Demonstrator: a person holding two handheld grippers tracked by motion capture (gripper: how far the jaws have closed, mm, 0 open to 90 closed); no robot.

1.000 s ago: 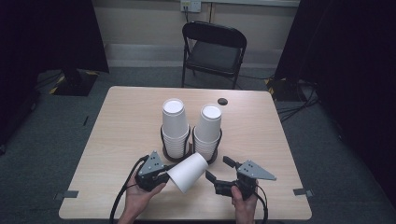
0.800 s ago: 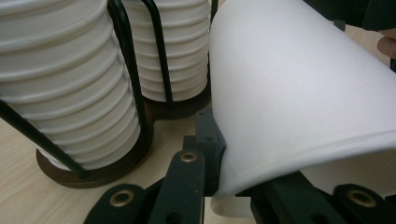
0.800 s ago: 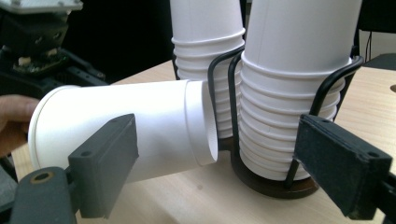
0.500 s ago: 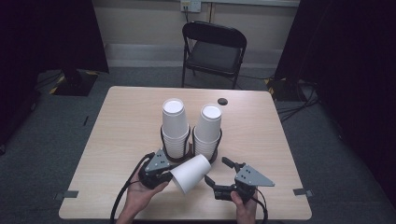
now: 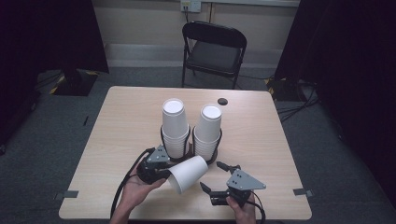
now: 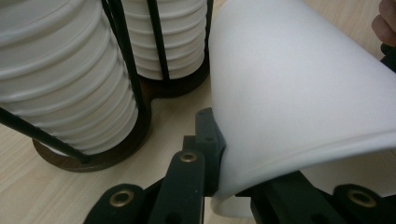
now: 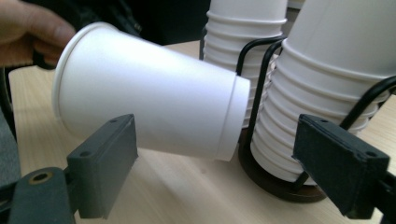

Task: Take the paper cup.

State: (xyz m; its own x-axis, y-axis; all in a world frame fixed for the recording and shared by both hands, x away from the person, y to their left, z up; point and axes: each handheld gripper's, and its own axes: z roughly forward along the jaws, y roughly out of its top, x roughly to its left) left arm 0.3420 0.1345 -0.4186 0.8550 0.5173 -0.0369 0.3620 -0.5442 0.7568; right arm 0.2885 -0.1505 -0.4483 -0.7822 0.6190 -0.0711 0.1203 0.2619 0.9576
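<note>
Paper cup (image 5: 187, 173) clamped at rim in left gripper (image 5: 156, 169), tipped sideways beside cup stacks (image 5: 175, 126). Right gripper (image 5: 218, 178) spread wide, empty, just beside cup. Next, probably closing on cup body for handover.

My left gripper (image 5: 156, 169) is a chunky black thing with a small grey plate on top and a thick black cable looping off the back. From its own camera the fingers (image 6: 210, 135) are matte black plastic links held with brass-coloured rivets. The right gripper (image 5: 218, 181) wears a bigger grey three-cornered plate with a few dark dots on it, plus its own black cable. Its fingers (image 7: 105, 165) end in blocky, flat-faced black pads with small screw holes, and there's a brass rivet low down. My hands and forearms look bare, no sleeves that I can see.
</note>
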